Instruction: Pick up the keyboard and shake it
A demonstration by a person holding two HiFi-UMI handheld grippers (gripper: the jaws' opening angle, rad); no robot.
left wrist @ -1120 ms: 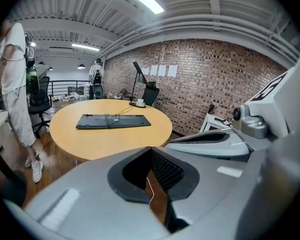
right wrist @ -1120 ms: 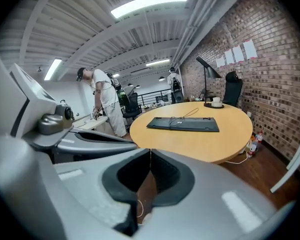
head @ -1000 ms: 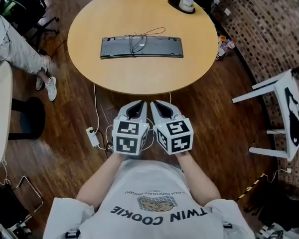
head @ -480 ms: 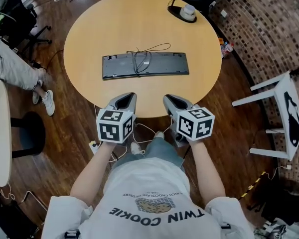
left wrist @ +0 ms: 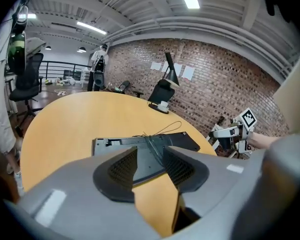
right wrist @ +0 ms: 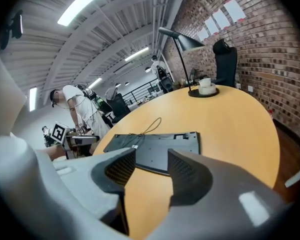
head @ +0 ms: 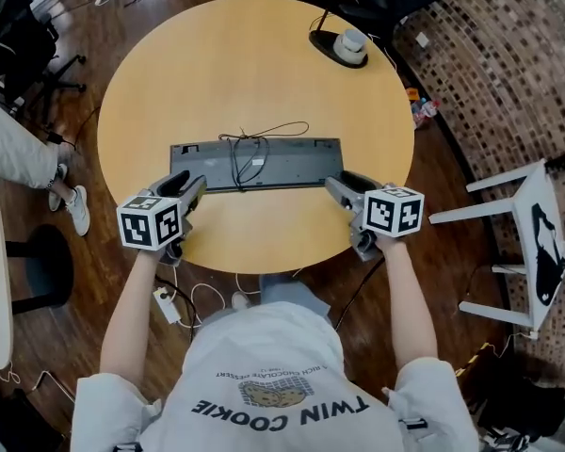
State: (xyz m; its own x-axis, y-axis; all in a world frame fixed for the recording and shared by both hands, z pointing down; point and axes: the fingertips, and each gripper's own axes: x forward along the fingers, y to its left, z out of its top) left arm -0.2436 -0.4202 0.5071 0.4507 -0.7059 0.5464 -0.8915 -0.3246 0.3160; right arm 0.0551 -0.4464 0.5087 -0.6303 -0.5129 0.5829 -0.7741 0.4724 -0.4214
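both pairs of jaws stand apart with nothing between them. the left gripper (head: 194, 185) (left wrist: 150, 166) and the right gripper (head: 338, 185) (right wrist: 151, 171) each look through their gap at bare table and, just beyond the tips, the keyboard (head: 256, 165) (left wrist: 140, 143) (right wrist: 155, 144). half a second ago the two grippers hung at the near edge of the table (head: 254, 55), closer together and short of the keyboard. a second ago they were side by side below that edge. now they are spread wide and over the tabletop, the left one at the keyboard's near left corner and the right one at its near right corner. the keyboard lies flat on the table as before.

it lies underside up, with its long axis running left to right across the person's front. its cable (head: 250, 144) is looped loosely over its back.

the key side faces down and cannot be seen. in the head view the left gripper's tips cover the near left corner, and no view shows whether either gripper touches the keyboard. a lamp base (head: 344, 45) stands at the table's far right rim.
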